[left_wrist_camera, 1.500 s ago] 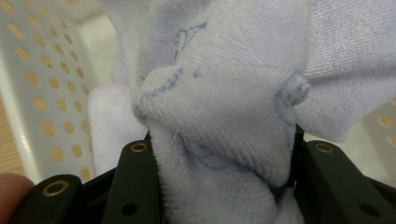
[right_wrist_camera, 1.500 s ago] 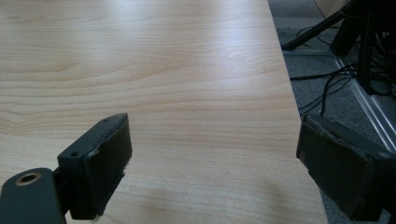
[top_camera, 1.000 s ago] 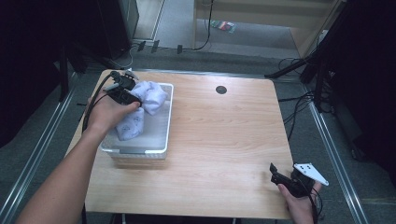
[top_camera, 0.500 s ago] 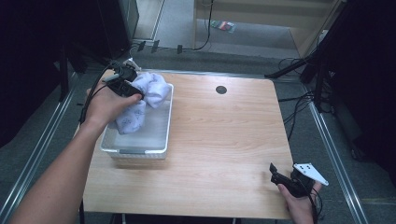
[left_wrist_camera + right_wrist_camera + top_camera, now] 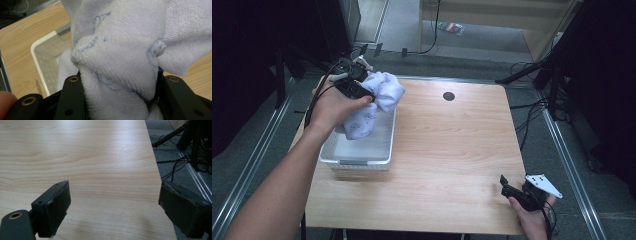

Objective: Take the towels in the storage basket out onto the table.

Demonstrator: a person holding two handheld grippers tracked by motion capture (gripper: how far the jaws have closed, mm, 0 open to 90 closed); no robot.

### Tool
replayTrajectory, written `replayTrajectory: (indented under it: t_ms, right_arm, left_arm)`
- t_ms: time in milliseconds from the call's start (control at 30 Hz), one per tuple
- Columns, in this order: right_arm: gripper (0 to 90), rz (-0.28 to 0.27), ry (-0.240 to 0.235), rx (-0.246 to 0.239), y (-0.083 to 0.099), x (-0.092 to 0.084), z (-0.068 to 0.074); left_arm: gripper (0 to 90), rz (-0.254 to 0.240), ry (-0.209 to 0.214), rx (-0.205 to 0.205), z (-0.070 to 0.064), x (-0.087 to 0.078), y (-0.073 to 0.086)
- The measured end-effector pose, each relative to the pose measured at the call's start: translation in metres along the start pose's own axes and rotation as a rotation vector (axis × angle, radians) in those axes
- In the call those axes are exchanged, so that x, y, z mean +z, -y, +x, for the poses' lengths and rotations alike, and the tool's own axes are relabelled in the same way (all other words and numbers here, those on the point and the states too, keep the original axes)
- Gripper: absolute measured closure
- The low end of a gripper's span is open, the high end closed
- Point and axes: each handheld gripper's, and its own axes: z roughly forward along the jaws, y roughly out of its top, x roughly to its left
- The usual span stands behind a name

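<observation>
A pale lavender towel point(image 5: 377, 102) with thin blue markings hangs bunched above the white perforated basket point(image 5: 362, 155) at the table's left. My left gripper point(image 5: 362, 95) is shut on the towel point(image 5: 120, 62); both black jaws press into the folded cloth, whose lower end still dips into the basket point(image 5: 47, 50). At the table's near right corner my right gripper point(image 5: 507, 185) rests low in a hand, open with nothing between its jaws. In the right gripper view the right gripper point(image 5: 113, 202) has bare wood between its two pads.
The wooden table point(image 5: 452, 150) has a small black round hole point(image 5: 449, 96) near its far edge. Metal rails run along both sides. Cables and stand legs lie on the floor at the right point(image 5: 180, 162).
My left gripper has lifted the towel higher out of the basket and carried it slightly toward the far side. The right gripper has stayed in place.
</observation>
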Motion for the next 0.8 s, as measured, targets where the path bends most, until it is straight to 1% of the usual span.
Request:
replayTrajectory:
  t_ms: [100,267,400,533,667,700,767,800]
  right_arm:
    - [11.0,0.003,0.003,-0.004,0.0,0.0,0.001]
    - [11.0,0.004,0.004,-0.007,0.0,0.001,0.002]
    - [11.2,0.005,0.006,-0.023,-0.001,0.001,0.002]
    - [11.3,0.008,0.011,-0.032,-0.001,0.002,0.004]
    - [11.3,0.009,0.012,-0.031,-0.001,0.002,0.004]
    - [11.3,0.009,0.013,-0.03,-0.001,0.002,0.004]
    - [11.4,0.01,0.014,-0.031,-0.001,0.002,0.004]
    - [11.4,0.01,0.013,-0.03,-0.001,0.002,0.004]
  left_arm:
    - [56.7,-0.003,0.004,0.006,-0.004,-0.001,-0.004]
    - [56.6,-0.013,0.01,0.019,-0.016,-0.001,-0.011]
    - [56.6,-0.009,0.019,0.036,-0.025,0.0,-0.017]
    - [56.6,-0.015,0.026,0.045,-0.034,0.001,-0.023]
    - [56.6,-0.011,0.038,0.062,-0.046,0.003,-0.03]
    - [56.6,-0.012,0.039,0.06,-0.049,0.003,-0.031]
    - [56.6,-0.011,0.047,0.073,-0.055,0.004,-0.034]
    - [56.5,-0.02,0.053,0.075,-0.06,0.004,-0.036]
